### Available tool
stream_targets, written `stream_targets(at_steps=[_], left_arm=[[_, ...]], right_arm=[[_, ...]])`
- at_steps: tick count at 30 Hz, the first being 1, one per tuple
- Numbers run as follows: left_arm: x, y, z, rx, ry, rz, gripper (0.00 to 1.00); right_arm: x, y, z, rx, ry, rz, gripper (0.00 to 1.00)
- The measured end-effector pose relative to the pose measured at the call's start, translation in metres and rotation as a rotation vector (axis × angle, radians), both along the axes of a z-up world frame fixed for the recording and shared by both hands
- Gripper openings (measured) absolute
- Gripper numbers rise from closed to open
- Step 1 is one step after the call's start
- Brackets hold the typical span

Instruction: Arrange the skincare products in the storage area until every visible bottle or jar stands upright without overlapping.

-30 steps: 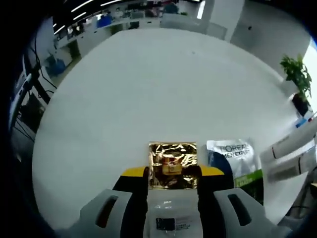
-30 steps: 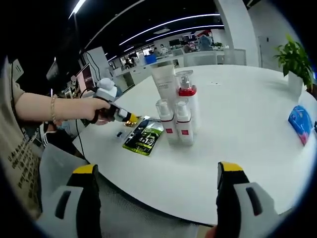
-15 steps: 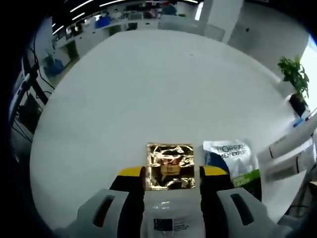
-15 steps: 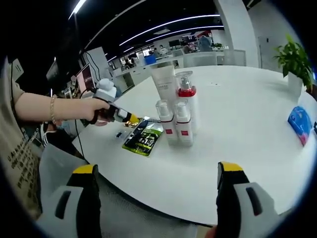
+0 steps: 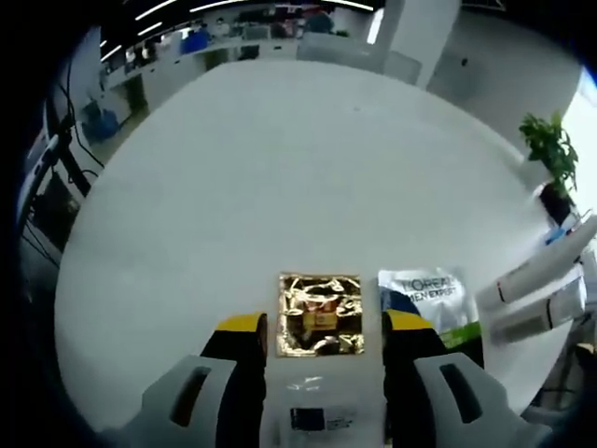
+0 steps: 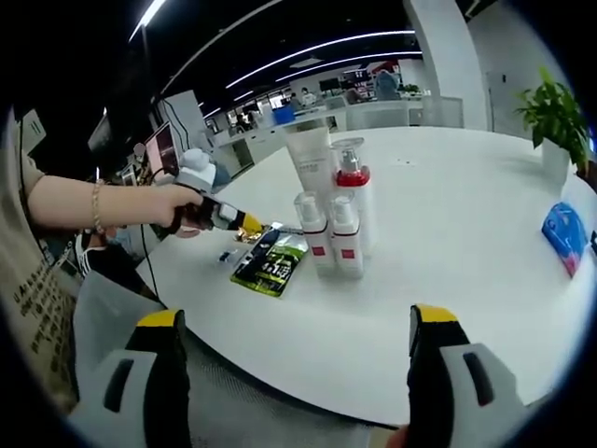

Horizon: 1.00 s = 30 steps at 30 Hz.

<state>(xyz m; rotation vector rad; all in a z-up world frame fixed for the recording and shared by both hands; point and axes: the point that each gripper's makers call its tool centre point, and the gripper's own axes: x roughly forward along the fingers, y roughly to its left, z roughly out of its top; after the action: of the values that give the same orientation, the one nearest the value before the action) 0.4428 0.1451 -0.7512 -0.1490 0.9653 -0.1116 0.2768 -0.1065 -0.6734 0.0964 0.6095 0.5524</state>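
Left gripper view: left gripper (image 5: 317, 336) now released, jaws spread wider than a moment ago, flat square gold foil sachet (image 5: 319, 315) lying free on white round table (image 5: 280, 168) beside white-and-green sachet (image 5: 431, 301). Right gripper view: right gripper (image 6: 294, 350) spread, empty; white pump bottles (image 6: 333, 224) upright, unchanged.

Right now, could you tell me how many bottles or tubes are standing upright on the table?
4: a tall white tube at the back, a red-collared pump bottle beside it, and two small white bottles in front, clustered together. Others may be hidden behind them.
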Motion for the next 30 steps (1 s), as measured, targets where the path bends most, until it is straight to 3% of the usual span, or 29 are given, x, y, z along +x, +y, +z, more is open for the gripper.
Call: stream_targets(at_steps=[8, 19, 30], left_arm=[[-0.006, 0.000, 0.014, -0.021, -0.031, -0.015, 0.53], [-0.022, 0.013, 0.034, -0.036, -0.119, -0.041, 0.66], [-0.052, 0.022, 0.036, -0.052, -0.174, -0.114, 0.83]], right_arm=[[0.000, 0.001, 0.002, 0.000, -0.016, 0.007, 0.99], [-0.002, 0.005, 0.004, 0.005, -0.025, 0.031, 0.99], [-0.005, 0.008, 0.005, 0.011, -0.028, 0.049, 0.99]])
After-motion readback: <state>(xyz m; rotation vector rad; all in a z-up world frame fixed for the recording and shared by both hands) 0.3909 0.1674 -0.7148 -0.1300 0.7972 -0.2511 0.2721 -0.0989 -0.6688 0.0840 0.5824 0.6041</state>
